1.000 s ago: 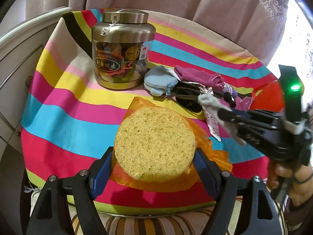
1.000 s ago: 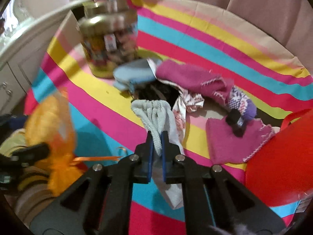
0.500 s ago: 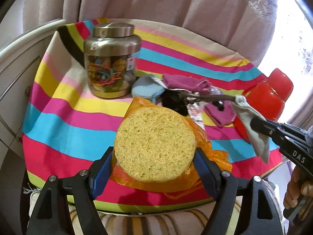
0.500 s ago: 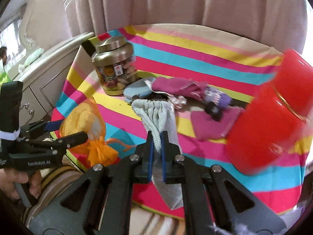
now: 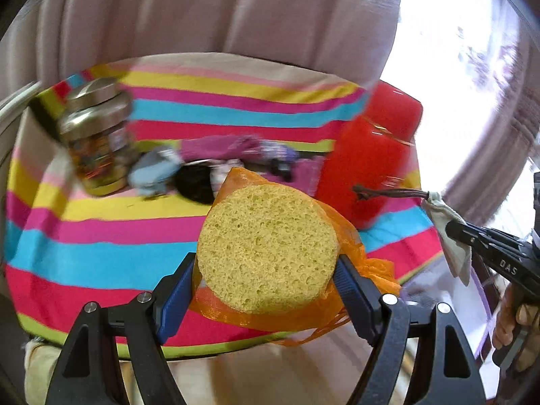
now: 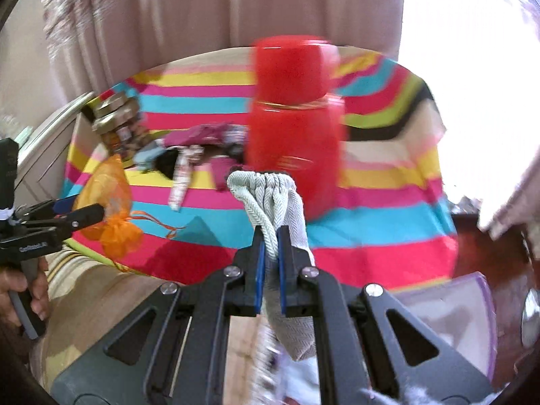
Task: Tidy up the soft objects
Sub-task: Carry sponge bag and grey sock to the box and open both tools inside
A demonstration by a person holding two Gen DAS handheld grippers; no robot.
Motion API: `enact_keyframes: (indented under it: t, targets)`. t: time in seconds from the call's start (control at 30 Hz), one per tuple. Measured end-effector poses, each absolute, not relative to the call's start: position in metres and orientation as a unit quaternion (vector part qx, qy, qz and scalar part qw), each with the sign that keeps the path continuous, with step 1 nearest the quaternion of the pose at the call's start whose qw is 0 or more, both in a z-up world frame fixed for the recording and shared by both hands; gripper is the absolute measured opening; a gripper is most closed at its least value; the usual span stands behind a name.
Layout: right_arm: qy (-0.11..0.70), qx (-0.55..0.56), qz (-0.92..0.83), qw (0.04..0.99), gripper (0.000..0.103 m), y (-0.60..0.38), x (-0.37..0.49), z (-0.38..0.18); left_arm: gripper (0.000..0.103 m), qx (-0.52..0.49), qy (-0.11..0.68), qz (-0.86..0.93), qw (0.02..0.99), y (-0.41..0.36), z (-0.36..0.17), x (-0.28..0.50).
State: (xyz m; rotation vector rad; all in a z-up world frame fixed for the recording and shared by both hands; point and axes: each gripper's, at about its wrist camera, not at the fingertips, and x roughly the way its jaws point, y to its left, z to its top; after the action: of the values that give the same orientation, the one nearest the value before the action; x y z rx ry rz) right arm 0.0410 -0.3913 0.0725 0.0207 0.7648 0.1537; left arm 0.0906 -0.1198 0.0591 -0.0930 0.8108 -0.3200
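Both hands now carry their loads off the near edge of the striped tablecloth [image 5: 101, 256], having drawn back from the heap of small cloth items [image 5: 216, 165] a second ago. The left gripper [image 5: 266, 270] clamps a round yellow sponge [image 5: 268, 248] in its orange mesh bag [image 5: 368, 266]; the right gripper [image 6: 270, 253] is pinched tight on a grey herringbone drawstring pouch [image 6: 270, 199]. A clear lilac-rimmed bin [image 6: 472, 307] lies below right — probably the drop point — while the red canister [image 6: 295, 135] and snack jar [image 5: 96, 141] stand untouched.
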Motion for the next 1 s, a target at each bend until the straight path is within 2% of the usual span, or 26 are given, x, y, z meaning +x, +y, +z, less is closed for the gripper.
enact_keyframes:
  t: [0.53,1.0]
  targets:
    - [0.402,0.068,-0.08,0.909,0.009,-0.547,-0.035,0.053,0.08,0.061,0.384,-0.327,0.861,-0.316,0.072,0.069]
    - [0.452,0.103,-0.116,0.878,0.009,-0.6,-0.08,0.015,0.08,0.098,0.397,-0.417,0.812,-0.453,0.065,0.055]
